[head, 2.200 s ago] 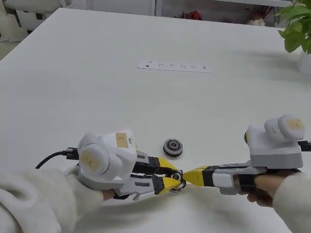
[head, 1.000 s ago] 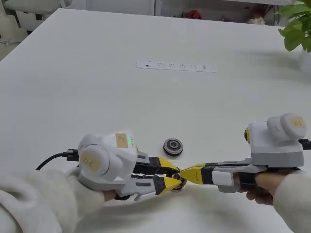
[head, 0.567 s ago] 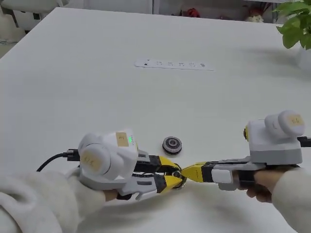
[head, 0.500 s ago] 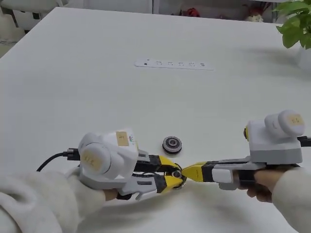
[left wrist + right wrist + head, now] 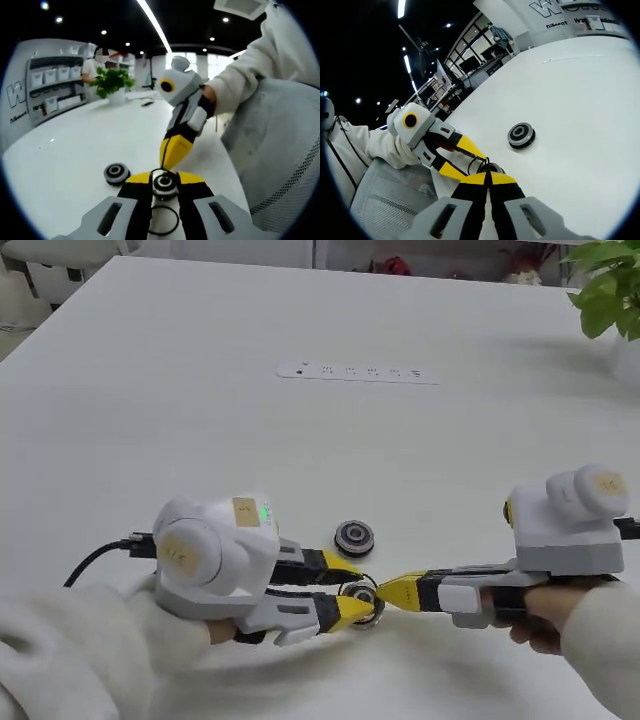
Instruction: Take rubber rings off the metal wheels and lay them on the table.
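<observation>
A small metal wheel [image 5: 359,598] sits between the jaws of my left gripper [image 5: 352,590], which is shut on it; the left gripper view shows the same wheel [image 5: 165,184] clamped between the yellow tips. My right gripper [image 5: 383,591] comes in from the right with its jaws pressed together at the wheel's rim, pinching the thin black rubber ring [image 5: 476,157]. A loose black ring loop [image 5: 162,219] shows below the wheel. A second wheel [image 5: 354,537] with its black ring on lies on the table just beyond.
The white table [image 5: 200,390] carries a white power strip [image 5: 357,373] at the far middle. A green plant [image 5: 608,285] stands at the far right corner. A black cable [image 5: 95,558] trails left from the left gripper.
The left gripper has shifted slightly left and down with the wheel. The right gripper's tips stay at the wheel's rim. The second wheel has not moved.
</observation>
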A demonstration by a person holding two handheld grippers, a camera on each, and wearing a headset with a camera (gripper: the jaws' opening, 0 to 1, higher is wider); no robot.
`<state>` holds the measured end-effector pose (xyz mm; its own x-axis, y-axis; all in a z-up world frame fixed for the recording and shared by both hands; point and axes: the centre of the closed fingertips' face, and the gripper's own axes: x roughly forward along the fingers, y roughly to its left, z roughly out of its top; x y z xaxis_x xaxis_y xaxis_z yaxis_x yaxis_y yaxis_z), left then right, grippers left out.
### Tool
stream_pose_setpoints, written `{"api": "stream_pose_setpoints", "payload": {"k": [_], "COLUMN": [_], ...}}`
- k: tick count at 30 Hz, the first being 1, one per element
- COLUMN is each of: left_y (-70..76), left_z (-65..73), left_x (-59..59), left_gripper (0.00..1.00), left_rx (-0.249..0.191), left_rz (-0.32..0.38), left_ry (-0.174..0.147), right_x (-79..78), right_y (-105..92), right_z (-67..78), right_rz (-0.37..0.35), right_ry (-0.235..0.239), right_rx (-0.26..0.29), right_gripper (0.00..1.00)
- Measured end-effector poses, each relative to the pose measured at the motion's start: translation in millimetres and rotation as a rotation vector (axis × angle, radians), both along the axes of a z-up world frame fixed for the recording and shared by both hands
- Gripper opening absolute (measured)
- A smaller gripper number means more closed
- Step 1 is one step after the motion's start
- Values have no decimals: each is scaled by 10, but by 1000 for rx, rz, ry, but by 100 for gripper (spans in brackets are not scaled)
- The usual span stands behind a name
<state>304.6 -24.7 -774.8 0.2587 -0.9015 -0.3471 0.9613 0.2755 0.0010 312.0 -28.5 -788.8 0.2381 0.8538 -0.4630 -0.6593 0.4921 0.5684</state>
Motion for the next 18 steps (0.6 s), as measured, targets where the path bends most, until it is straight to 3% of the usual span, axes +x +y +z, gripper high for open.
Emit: {"api": "stream_pose_setpoints", "payload": {"k": [9,16,18], "left_y": [108,128,134], "left_z": [256,383,404], "left_x": [45,9,6], "left_gripper": [30,42,46], "left_rx": [-35,-22,-17], "left_rz": [22,-6,-9], "left_ry": [-33,-85,-87], "right_x": [-5,8,14], "right_y": [15,0,0], "right_z": [49,97,118], "right_rz": [0,-10,-14], "right_ry": [-12,-14,-19], "right_rx": [9,24,28], "right_gripper": [0,0,0]}}
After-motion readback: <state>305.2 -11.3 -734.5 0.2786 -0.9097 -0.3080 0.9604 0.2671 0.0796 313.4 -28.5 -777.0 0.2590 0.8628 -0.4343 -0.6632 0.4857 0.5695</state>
